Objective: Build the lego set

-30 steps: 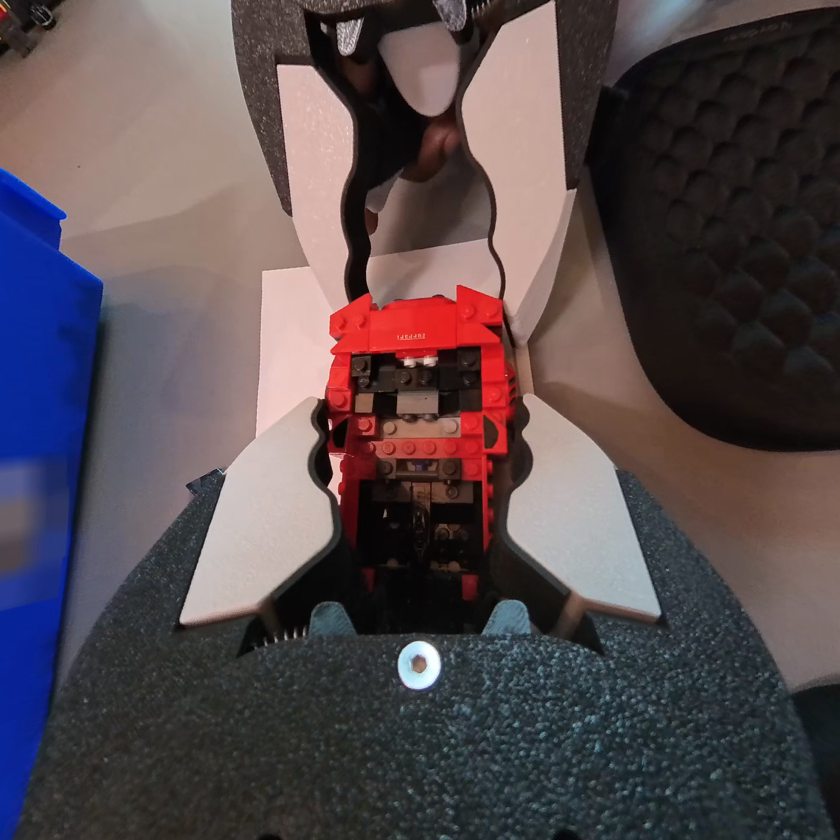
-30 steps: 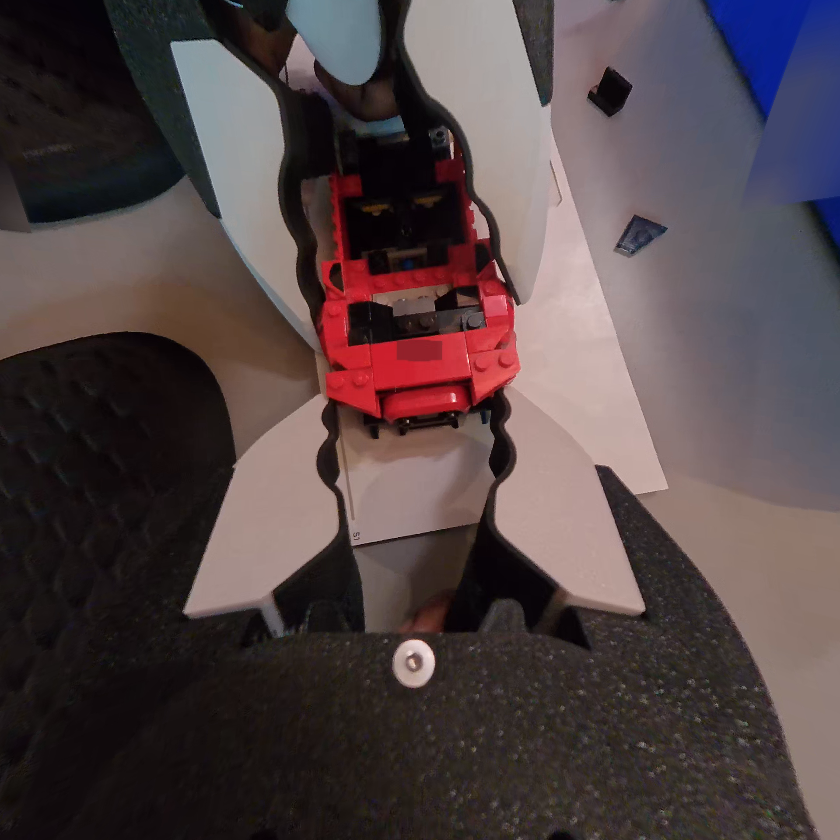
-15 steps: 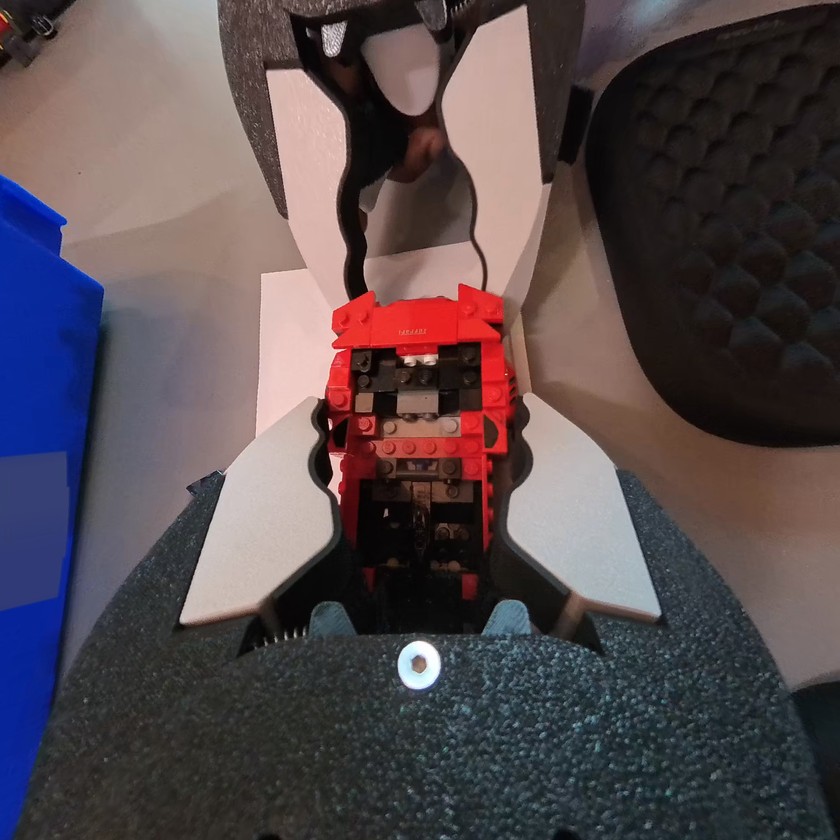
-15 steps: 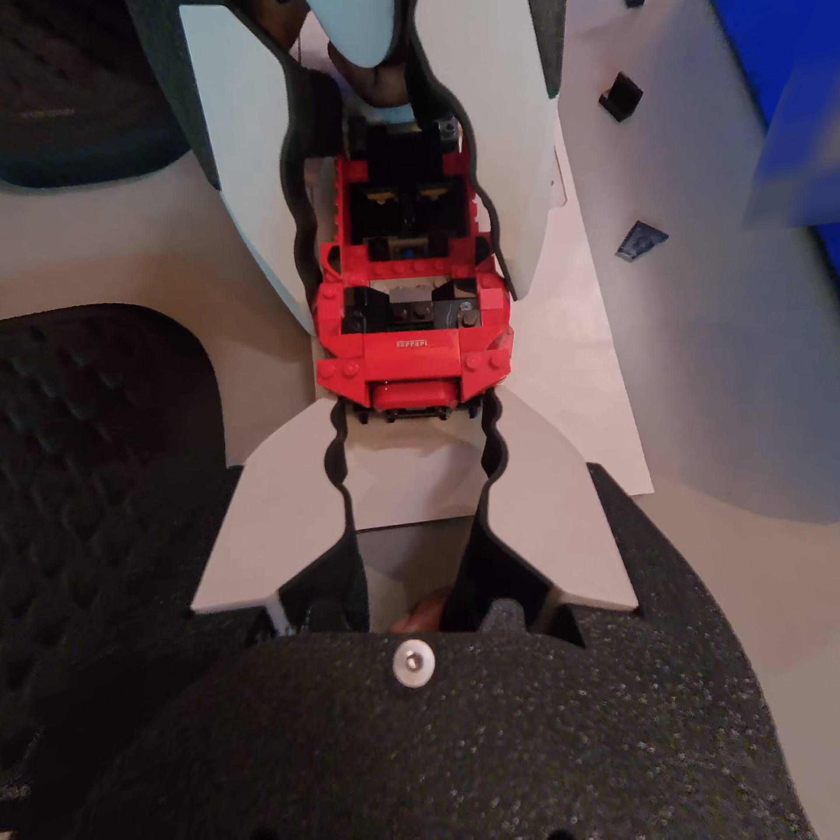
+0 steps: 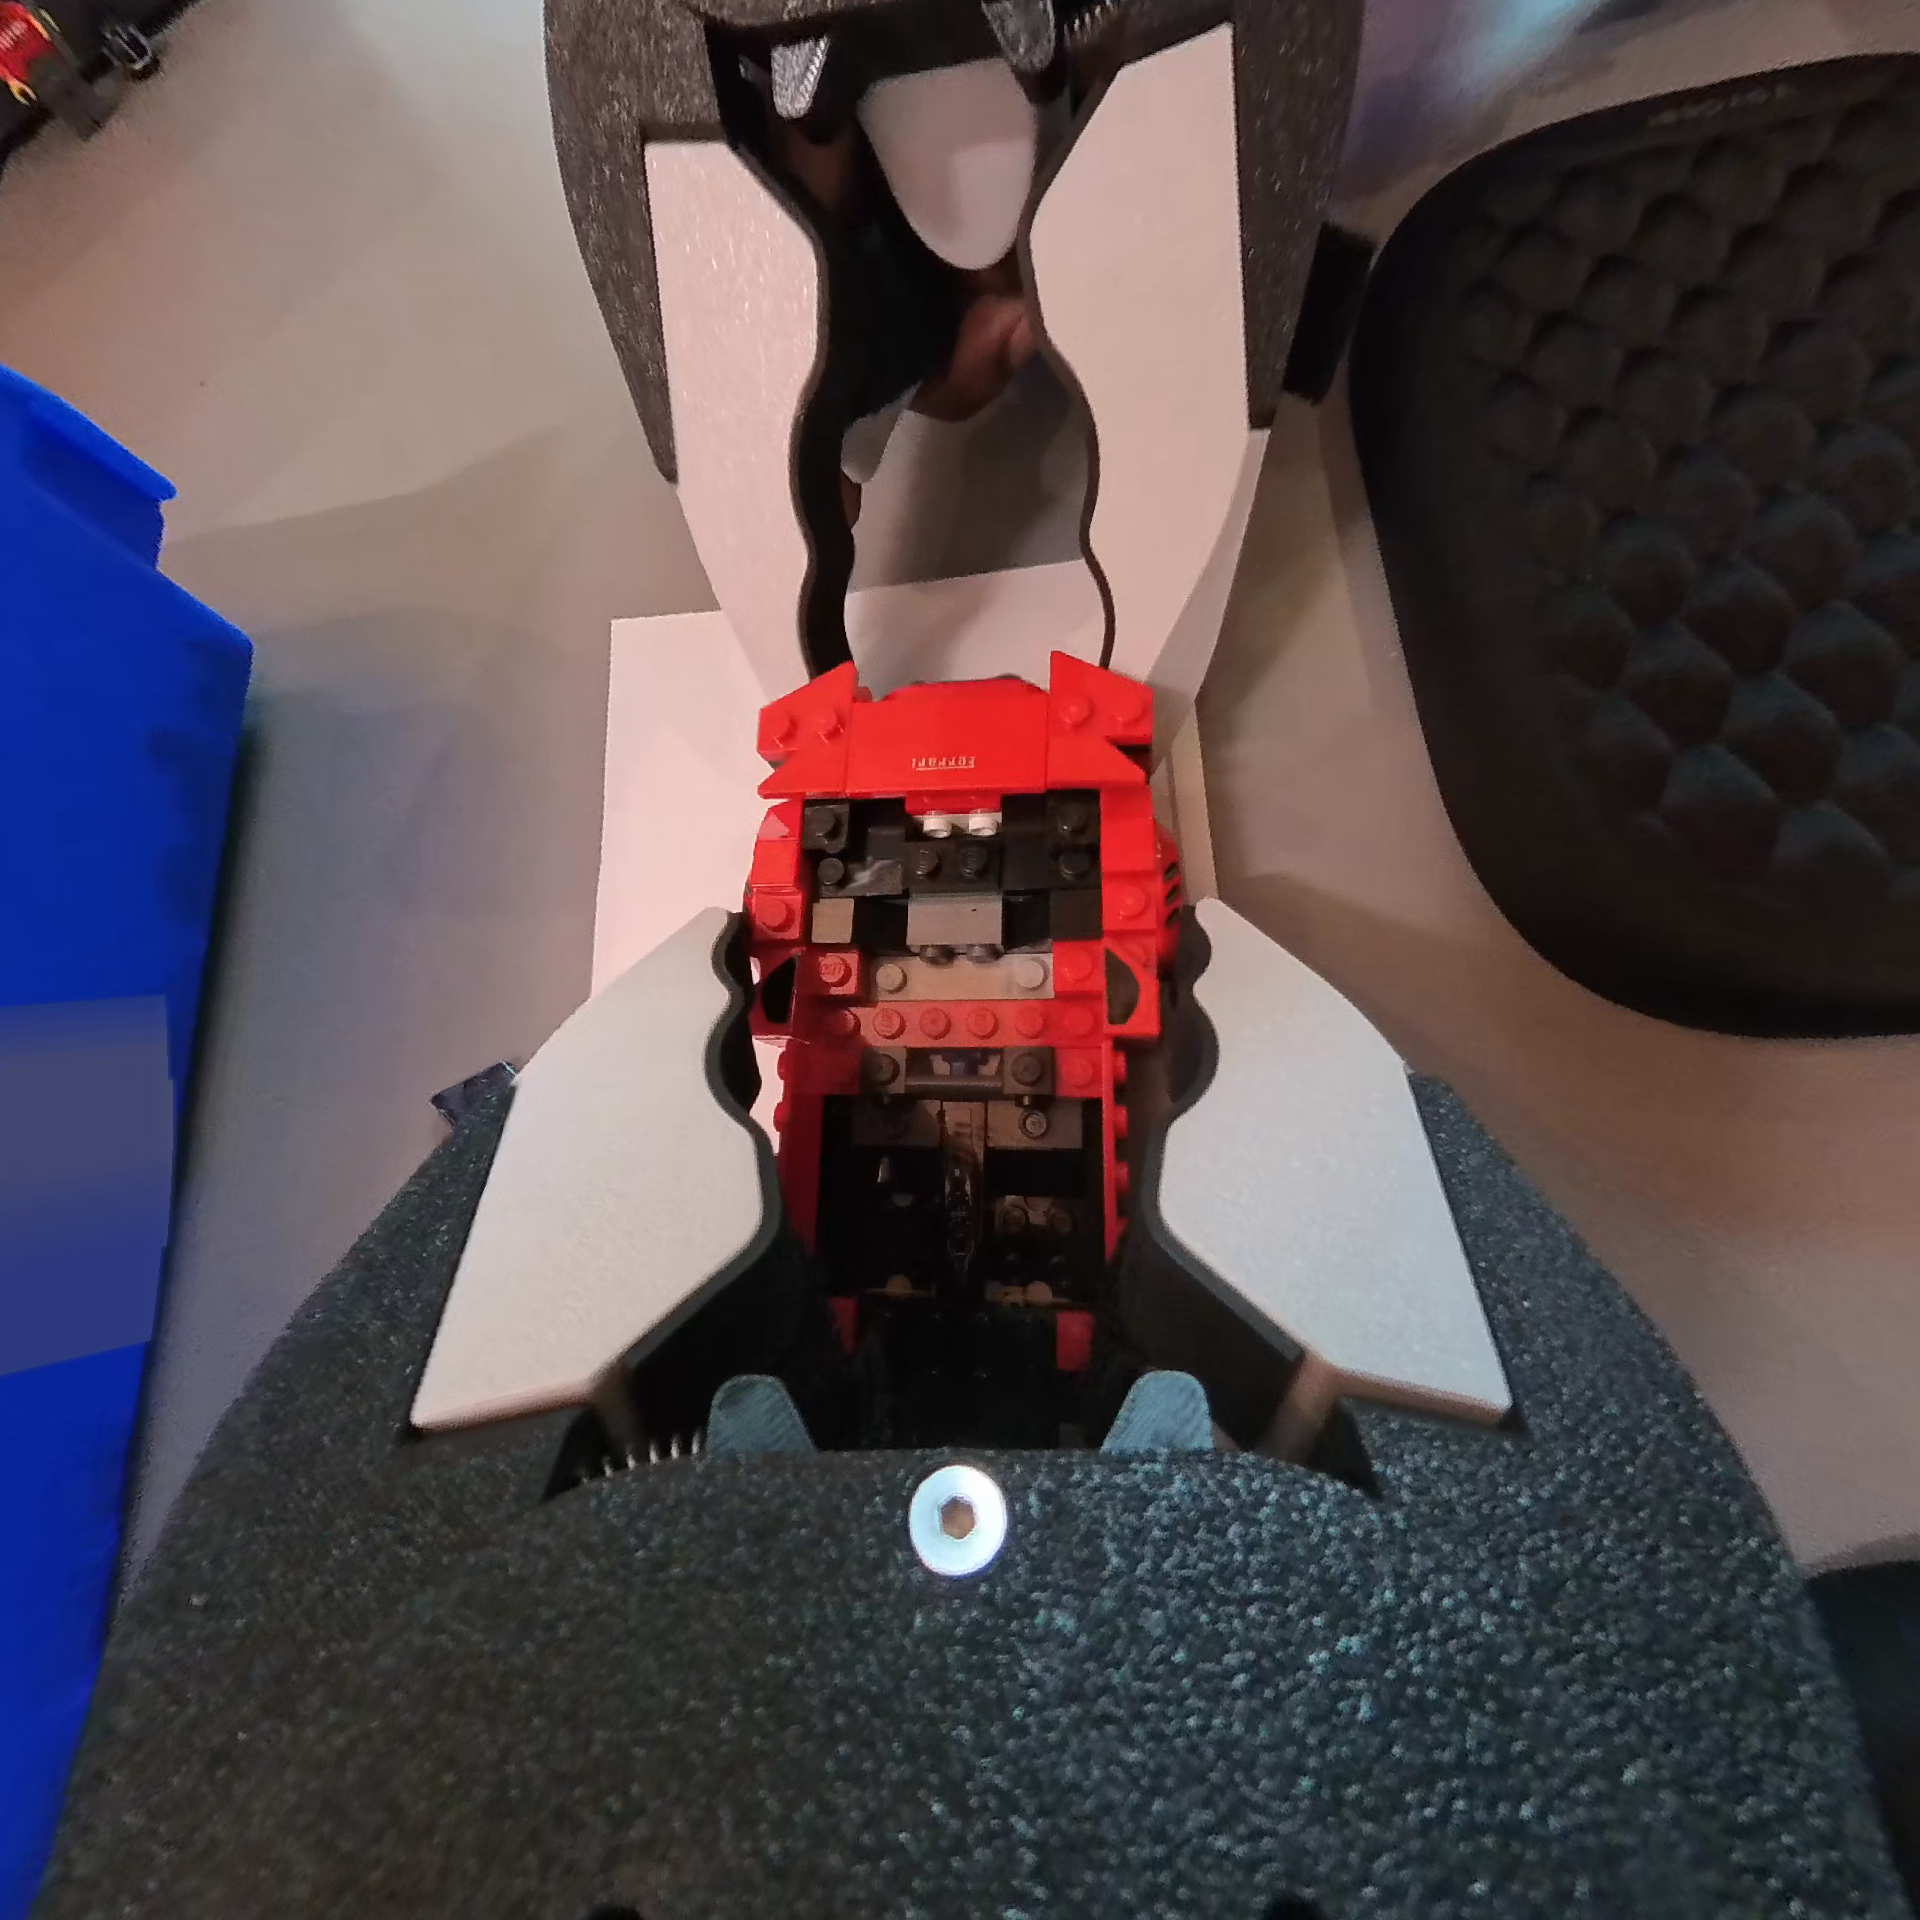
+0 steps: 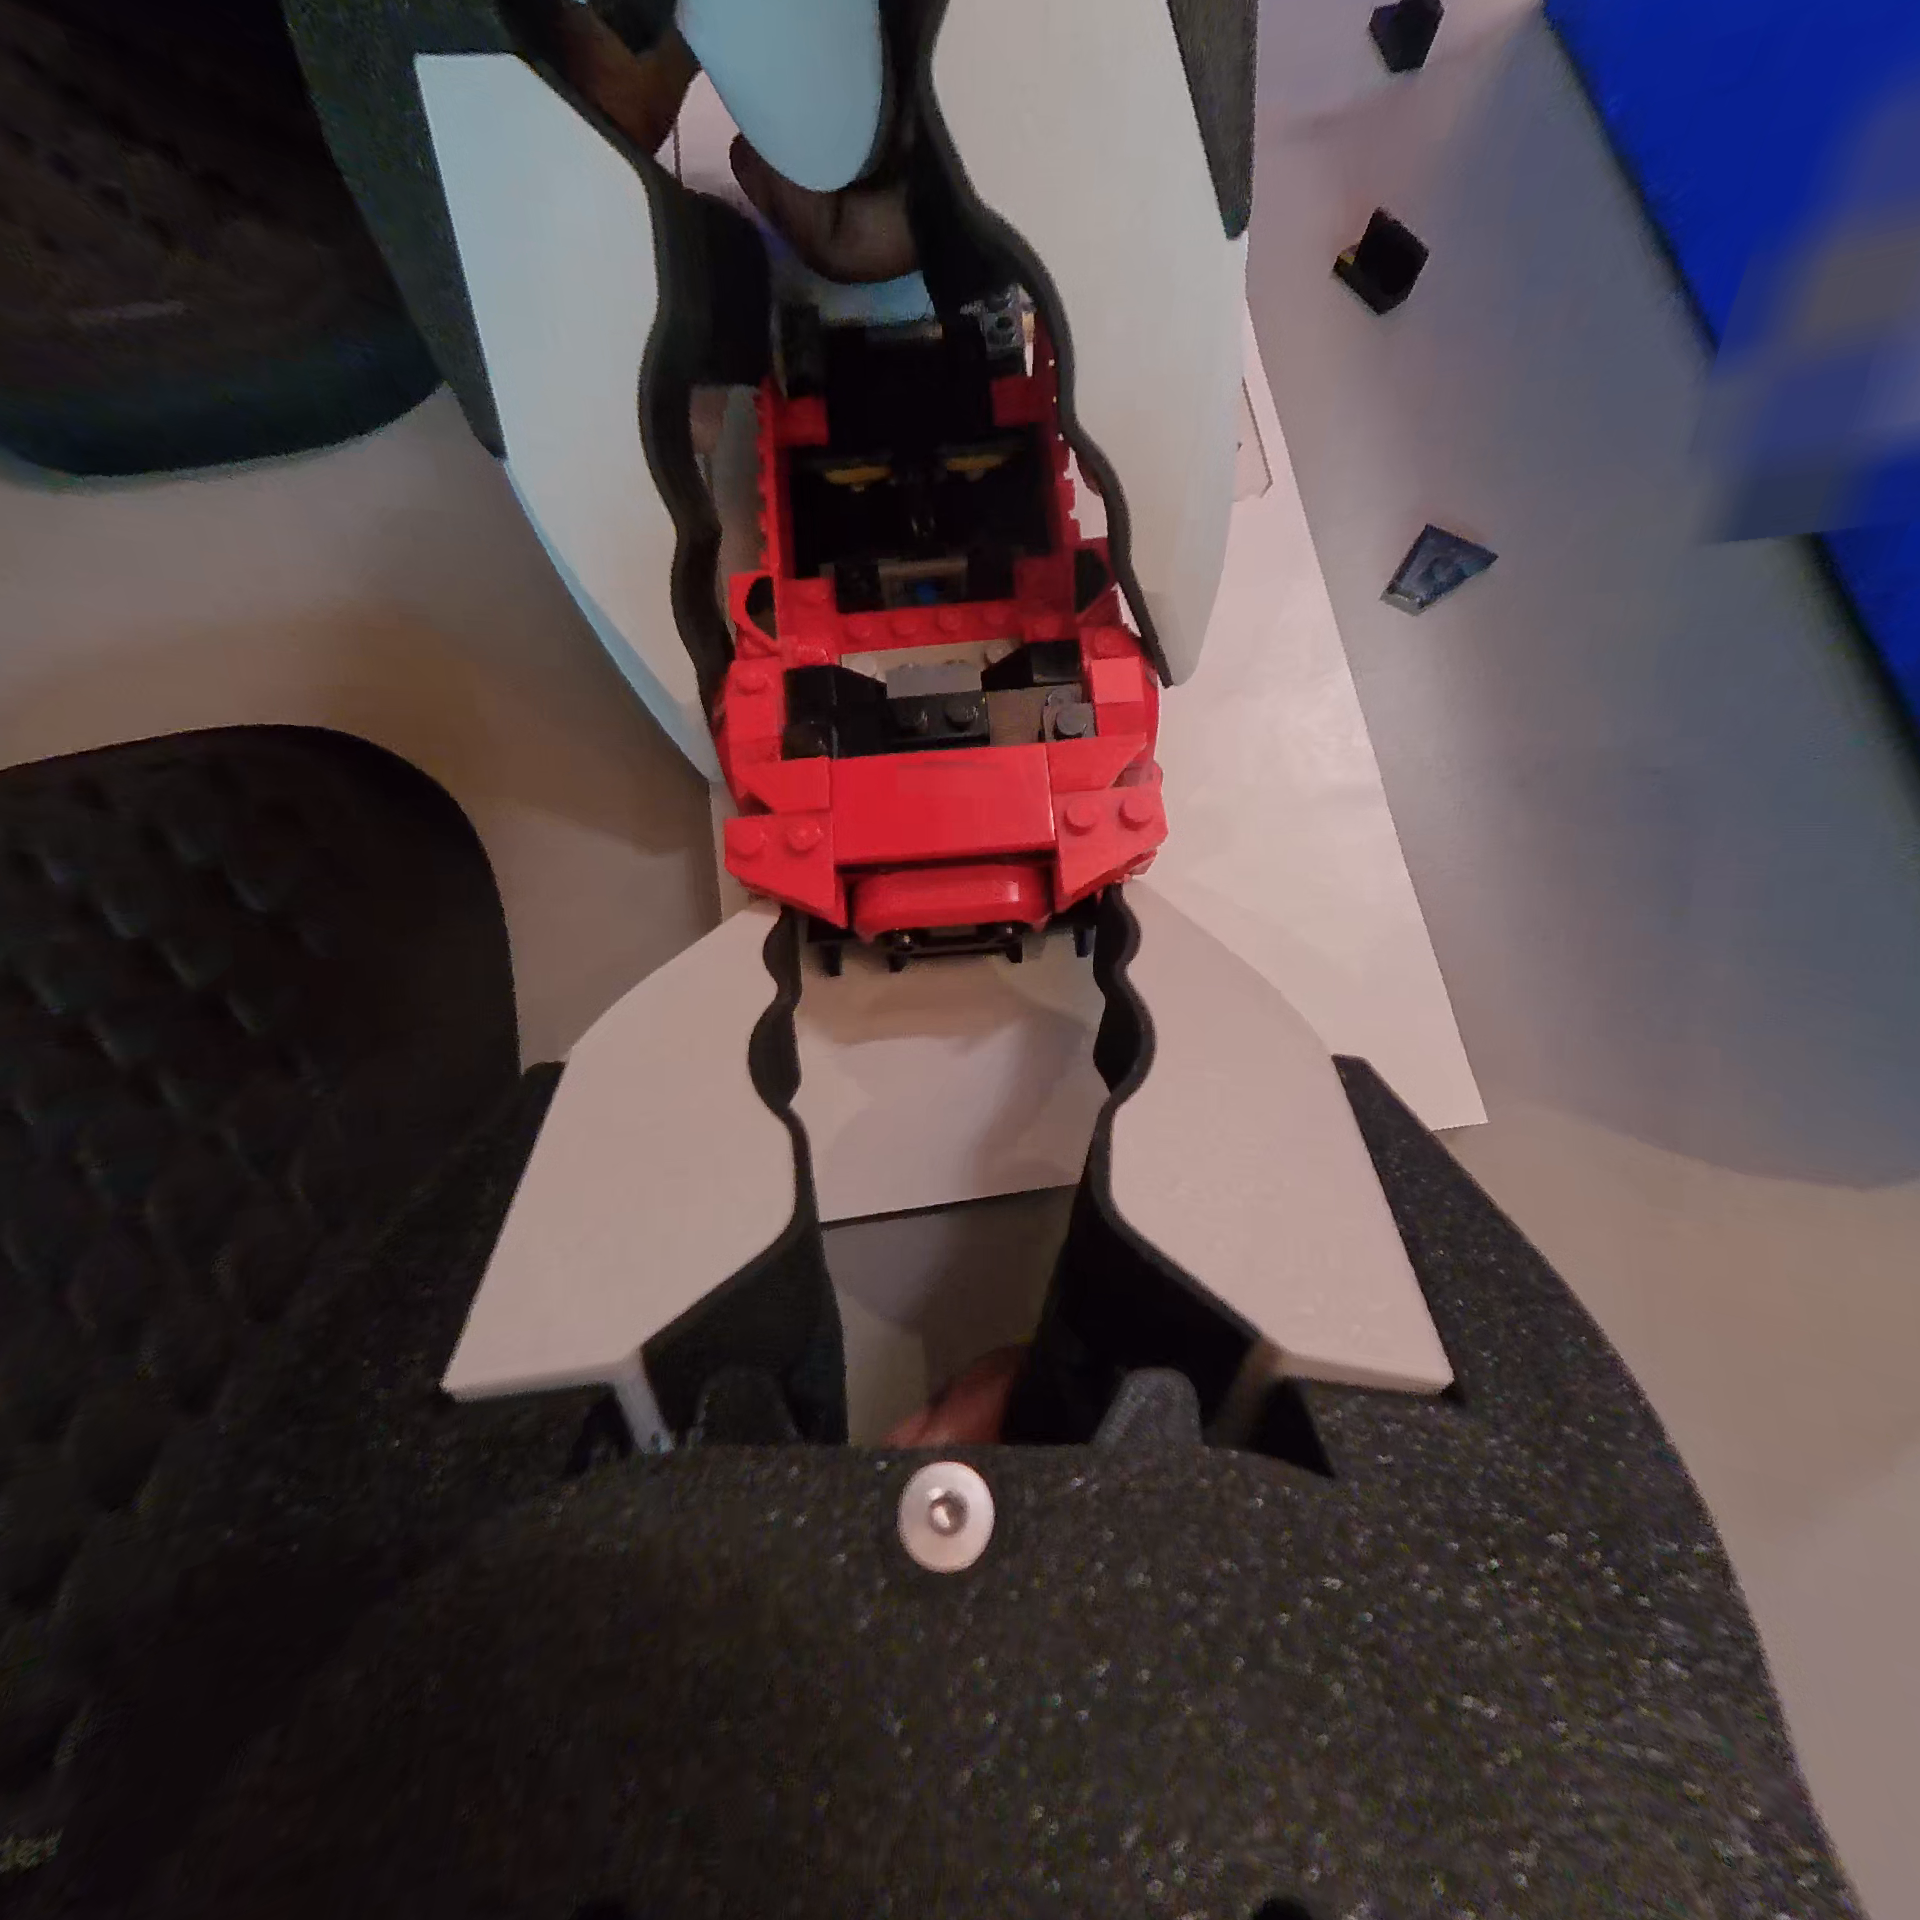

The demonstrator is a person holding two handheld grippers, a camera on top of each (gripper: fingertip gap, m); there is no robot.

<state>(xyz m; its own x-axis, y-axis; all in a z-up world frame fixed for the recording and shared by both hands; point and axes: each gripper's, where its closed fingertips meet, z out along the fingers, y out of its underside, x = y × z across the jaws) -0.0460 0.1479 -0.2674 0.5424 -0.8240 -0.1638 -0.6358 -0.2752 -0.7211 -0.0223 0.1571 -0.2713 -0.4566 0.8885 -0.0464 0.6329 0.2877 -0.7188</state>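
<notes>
Clamping the half-built red-and-black plastic brick car (image 5: 951,997) by its flanks over the white paper sheet (image 5: 665,790), the left gripper (image 5: 961,977) holds something light, rigid yet snap-apart — the right gripper (image 6: 951,935) gapes empty at its tail.

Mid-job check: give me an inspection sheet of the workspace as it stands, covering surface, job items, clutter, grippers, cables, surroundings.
Surface: pale table with a white sheet under the build.
Job's things: red lego car, part-built, black interior open on top.
Clutter: two small dark loose pieces beside the sheet.
Grippers: left gripper shut on the car's sides; right gripper open, empty, at the car's end.
Cables: nothing seen.
Surroundings: blue bin; black quilted cushion.
</notes>
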